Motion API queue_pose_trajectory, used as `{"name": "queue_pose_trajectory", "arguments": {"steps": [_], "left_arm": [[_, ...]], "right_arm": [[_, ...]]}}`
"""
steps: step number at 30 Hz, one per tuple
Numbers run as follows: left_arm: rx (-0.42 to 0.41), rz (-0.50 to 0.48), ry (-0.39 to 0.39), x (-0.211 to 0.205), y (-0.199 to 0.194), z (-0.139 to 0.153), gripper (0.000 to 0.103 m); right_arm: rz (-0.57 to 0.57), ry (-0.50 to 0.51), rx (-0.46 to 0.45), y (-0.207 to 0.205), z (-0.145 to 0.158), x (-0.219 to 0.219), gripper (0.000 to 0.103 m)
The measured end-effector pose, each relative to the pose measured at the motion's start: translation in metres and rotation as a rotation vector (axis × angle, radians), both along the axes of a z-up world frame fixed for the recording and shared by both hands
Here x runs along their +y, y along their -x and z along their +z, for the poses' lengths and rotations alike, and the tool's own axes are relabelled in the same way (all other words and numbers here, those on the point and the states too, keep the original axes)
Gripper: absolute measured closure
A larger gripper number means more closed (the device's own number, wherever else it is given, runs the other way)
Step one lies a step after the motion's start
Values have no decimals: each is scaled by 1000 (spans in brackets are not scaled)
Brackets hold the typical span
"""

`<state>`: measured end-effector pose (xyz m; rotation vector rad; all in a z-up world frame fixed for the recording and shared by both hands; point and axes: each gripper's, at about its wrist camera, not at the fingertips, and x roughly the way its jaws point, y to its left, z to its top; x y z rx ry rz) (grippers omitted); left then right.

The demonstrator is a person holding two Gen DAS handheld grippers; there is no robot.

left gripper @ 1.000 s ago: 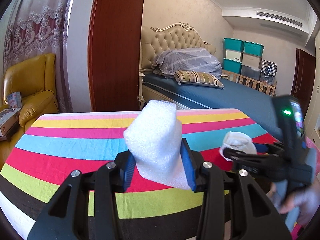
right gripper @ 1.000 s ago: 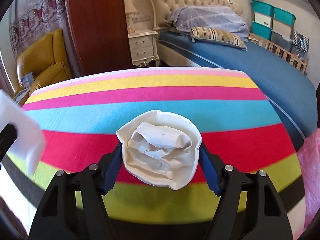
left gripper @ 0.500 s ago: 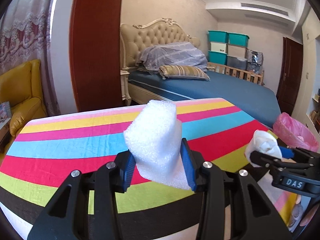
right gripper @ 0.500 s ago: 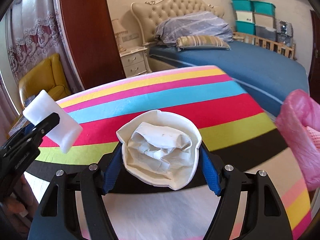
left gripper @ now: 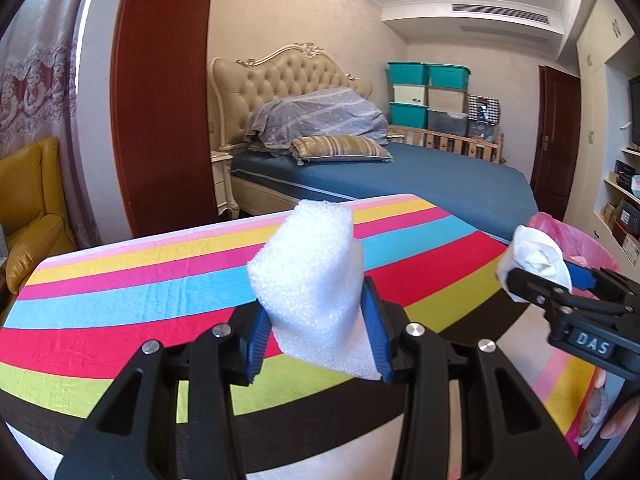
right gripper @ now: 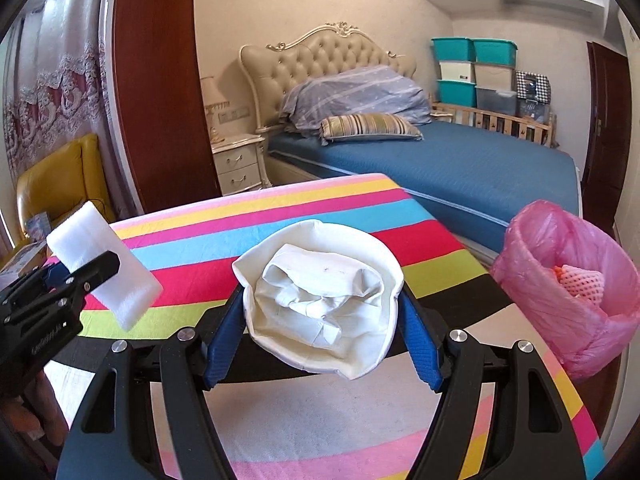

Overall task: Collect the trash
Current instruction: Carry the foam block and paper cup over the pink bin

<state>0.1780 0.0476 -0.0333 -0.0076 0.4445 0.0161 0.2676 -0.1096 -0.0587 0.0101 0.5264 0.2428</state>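
My left gripper is shut on a white foam block, which stands up between the blue pads over the striped tablecloth. My right gripper is shut on a crumpled white paper cup, held above the table's right end. A bin lined with a pink bag stands just right of the cup, with a pink foam net inside. In the left wrist view the right gripper and cup sit in front of the pink bag. In the right wrist view the left gripper and foam show at the left.
A blue bed lies beyond the table, with a white nightstand and a brown door panel to its left. A yellow armchair stands at the far left. Teal storage boxes are stacked by the back wall.
Both views have swung to the right along the table, and the pink bin has come into view. The right gripper has moved right, close to the bin. Both grips are unchanged.
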Motion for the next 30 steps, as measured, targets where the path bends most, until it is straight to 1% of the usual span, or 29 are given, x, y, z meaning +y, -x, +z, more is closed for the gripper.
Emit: {"name": "queue_pose_trajectory", "arguments": {"steps": [7, 10, 12, 16, 18, 22, 30], "left_arm": [[-12, -36, -6, -11, 5, -1, 61], [-12, -39, 1, -12, 4, -2, 61], [-7, -42, 27, -9, 3, -2, 61], [-9, -35, 22, -10, 2, 1, 61], [-12, -42, 23, -12, 3, 5, 61], [-27, -58, -25, -30, 10, 9, 61], [-20, -94, -44, -58, 23, 9, 61]], "right_arm": [[2, 29, -47, 5, 5, 5, 34], [0, 17, -58, 8, 6, 2, 34], [-1, 6, -60, 10, 7, 0, 34], [14, -25, -43, 20, 7, -5, 34], [21, -25, -46, 24, 9, -9, 34], [19, -32, -61, 34, 18, -25, 34], [1, -43, -74, 48, 23, -58, 33]]}}
